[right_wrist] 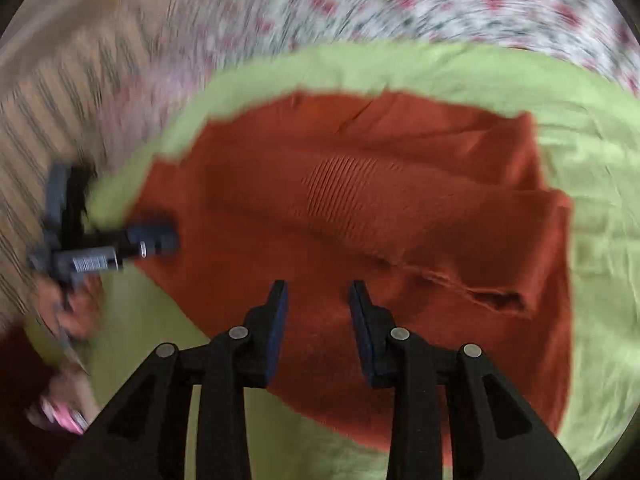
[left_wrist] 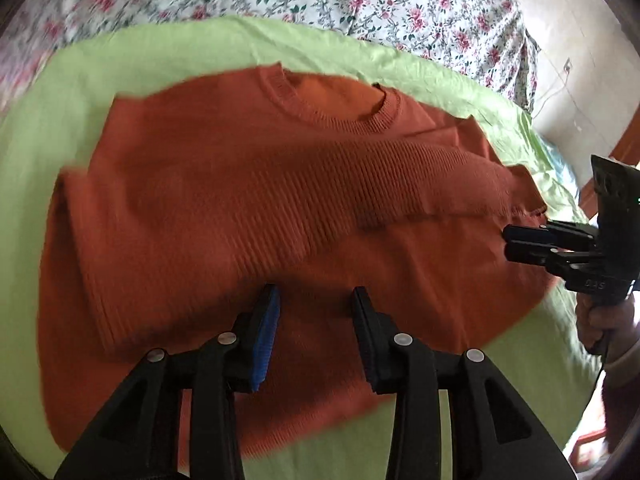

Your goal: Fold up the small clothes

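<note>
A rust-orange knit sweater (left_wrist: 248, 208) lies flat on a light green cloth (left_wrist: 192, 44), neckline (left_wrist: 332, 108) away from me, both sleeves folded across the body. My left gripper (left_wrist: 316, 296) is open above the sweater's lower part, holding nothing. My right gripper (left_wrist: 506, 242) comes in from the right at the sweater's edge, by the folded sleeve cuff (left_wrist: 528, 208). In the blurred right wrist view my right gripper (right_wrist: 318, 290) is open over the sweater (right_wrist: 360, 208), empty. My left gripper (right_wrist: 160, 240) shows there at the sweater's left edge.
The green cloth (right_wrist: 592, 240) lies on a bed with a floral sheet (left_wrist: 400, 4). The bed's right edge, a wall and wooden trim (left_wrist: 624, 148) lie to the right. The person's hand (left_wrist: 600, 320) holds the right gripper.
</note>
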{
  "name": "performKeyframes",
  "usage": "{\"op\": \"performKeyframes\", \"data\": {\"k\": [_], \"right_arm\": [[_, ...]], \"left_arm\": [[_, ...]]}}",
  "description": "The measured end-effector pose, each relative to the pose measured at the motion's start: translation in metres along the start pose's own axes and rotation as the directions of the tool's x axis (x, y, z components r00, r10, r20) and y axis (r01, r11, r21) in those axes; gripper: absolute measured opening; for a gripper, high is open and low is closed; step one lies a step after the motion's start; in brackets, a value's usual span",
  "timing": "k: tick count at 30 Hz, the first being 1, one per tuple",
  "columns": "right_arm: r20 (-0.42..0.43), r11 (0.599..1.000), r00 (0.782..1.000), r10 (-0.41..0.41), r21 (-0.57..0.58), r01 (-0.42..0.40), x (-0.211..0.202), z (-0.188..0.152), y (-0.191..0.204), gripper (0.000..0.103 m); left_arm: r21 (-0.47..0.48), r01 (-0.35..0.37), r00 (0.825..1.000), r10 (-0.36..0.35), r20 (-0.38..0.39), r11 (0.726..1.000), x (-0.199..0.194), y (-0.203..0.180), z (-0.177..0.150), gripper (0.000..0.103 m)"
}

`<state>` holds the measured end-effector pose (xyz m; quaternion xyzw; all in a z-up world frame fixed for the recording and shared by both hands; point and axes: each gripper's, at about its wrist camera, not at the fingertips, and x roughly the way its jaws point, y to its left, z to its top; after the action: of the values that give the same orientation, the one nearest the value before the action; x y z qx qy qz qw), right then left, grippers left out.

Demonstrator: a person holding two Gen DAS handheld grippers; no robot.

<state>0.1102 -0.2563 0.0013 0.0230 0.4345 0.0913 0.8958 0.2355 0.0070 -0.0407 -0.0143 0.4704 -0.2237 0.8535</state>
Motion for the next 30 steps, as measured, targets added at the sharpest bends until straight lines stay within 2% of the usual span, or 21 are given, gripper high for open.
{"op": "performKeyframes", "data": {"k": [2,5,8,11,13,15,19,21,25,30], "right_arm": [[-0.018,0.999,0.999,-0.050,-0.019,0.049,0.010,0.010,-0.006,0.033],[0.004,0.983,0.983,-0.184,-0.001,0.184,0.014,0.036,-0.032,0.033],[0.073,0.958,0.958,-0.277,0.100,0.269,0.009,0.064,-0.067,0.033],[0.125,0.927,0.935,-0.333,0.227,0.299,-0.001,0.081,-0.098,0.033],[0.149,0.910,0.926,-0.346,0.294,0.292,-0.010,0.083,-0.110,0.033],[0.156,0.906,0.933,-0.325,0.332,0.261,-0.018,0.076,-0.113,0.033],[0.161,0.921,0.946,-0.281,0.322,0.219,-0.030,0.054,-0.092,0.033],[0.165,0.927,0.953,-0.253,0.324,0.190,-0.035,0.042,-0.080,0.033],[0.179,0.929,0.959,-0.218,0.340,0.148,-0.045,0.012,-0.055,0.037],[0.198,0.923,0.962,-0.186,0.371,0.102,-0.055,-0.027,-0.031,0.040]], "left_arm": [[-0.001,-0.056,0.998,0.056,-0.006,0.998,0.006,0.012,0.019,0.035],[-0.035,-0.157,0.987,0.158,0.024,0.987,0.014,0.041,0.061,0.034],[-0.118,-0.210,0.974,0.218,0.063,0.971,0.015,0.071,0.094,0.038],[-0.220,-0.235,0.961,0.260,0.093,0.947,0.009,0.095,0.111,0.047],[-0.280,-0.201,0.965,0.239,0.110,0.939,0.000,0.108,0.112,0.047],[-0.310,-0.162,0.970,0.209,0.125,0.937,-0.011,0.111,0.098,0.047],[-0.314,-0.132,0.975,0.179,0.128,0.940,-0.026,0.092,0.059,0.047],[-0.331,-0.086,0.981,0.138,0.137,0.940,-0.040,0.081,0.028,0.047],[-0.350,-0.030,0.984,0.089,0.153,0.936,-0.057,0.057,-0.010,0.047],[-0.367,0.014,0.985,0.050,0.165,0.930,-0.075,0.025,-0.060,0.053]]}}
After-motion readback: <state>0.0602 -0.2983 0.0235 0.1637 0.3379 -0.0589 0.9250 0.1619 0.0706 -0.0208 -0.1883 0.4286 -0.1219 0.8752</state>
